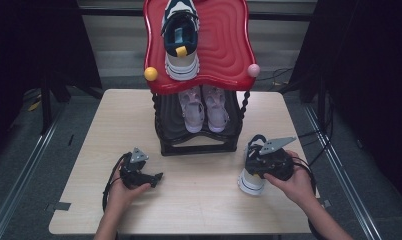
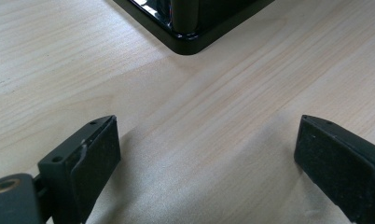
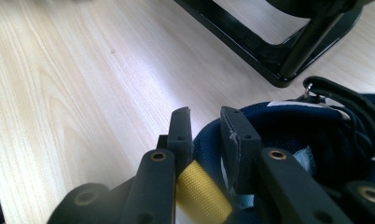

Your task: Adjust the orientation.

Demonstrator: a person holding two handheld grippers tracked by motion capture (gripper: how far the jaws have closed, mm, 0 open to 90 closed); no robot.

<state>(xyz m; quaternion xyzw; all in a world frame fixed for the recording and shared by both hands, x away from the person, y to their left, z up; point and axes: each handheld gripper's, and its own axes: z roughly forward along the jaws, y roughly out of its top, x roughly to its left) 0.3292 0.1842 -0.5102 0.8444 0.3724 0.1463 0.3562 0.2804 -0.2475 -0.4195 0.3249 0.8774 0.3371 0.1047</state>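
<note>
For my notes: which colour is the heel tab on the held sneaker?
Yellow heel tab, clearest in the right gripper view.

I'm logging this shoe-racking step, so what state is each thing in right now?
Right gripper: shut on the navy sneaker's heel collar.
Navy-and-white sneaker with yellow heel tab: on the table, gripped at the heel.
Left gripper: open, empty.
Matching navy sneaker: resting on the red wavy top shelf.
Pink shoe pair: on the black lower shelf.

No text, label, brand, number or sign can be read anywhere in these views; the navy and white sneaker held on the pale wooden table carries a plain yellow heel tab with nothing printed on it.
</note>
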